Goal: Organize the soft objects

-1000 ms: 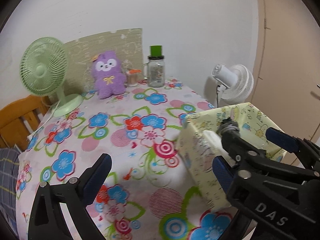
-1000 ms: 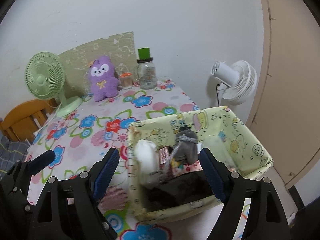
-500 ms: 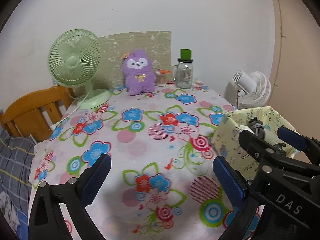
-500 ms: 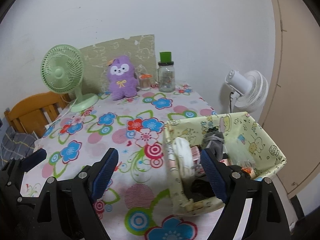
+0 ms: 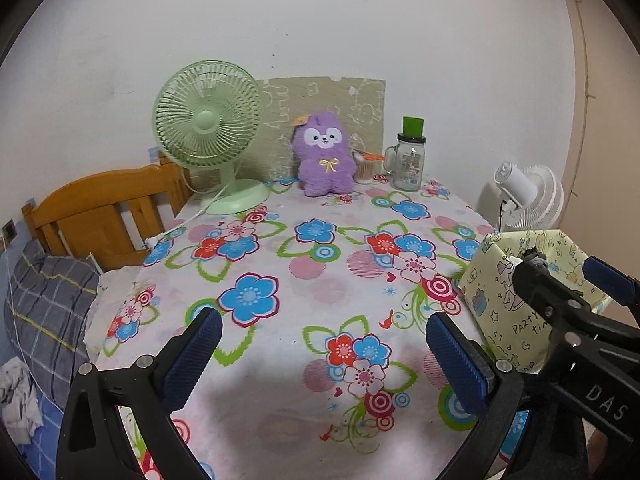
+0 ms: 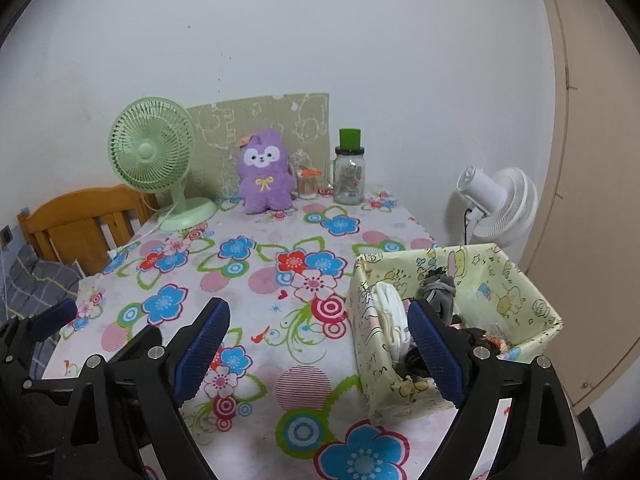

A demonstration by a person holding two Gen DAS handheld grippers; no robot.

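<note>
Beside the pale yellow cartoon-print fabric storage box [image 6: 516, 280], both tools, left tool [image 5: 322, 354] and right tool [image 6: 318, 340], hang empty with jaws apart, the right's having just been opening, so reaching for the fluffy purple plush toy [image 6: 264, 176] risks toppling the clear glass jar with a green lid [image 6: 349, 172] near it

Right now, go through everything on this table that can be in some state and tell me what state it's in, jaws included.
Left gripper: jaws open, nothing between them.
Right gripper: jaws open, just been opening, holding nothing.
Fabric basket: open-topped, holding rolled socks and other items.
Purple plush: upright against the back panel, outside the basket.
Green fan: upright, cord lying loose on the tablecloth.
Glass jar: upright, lid on.
</note>
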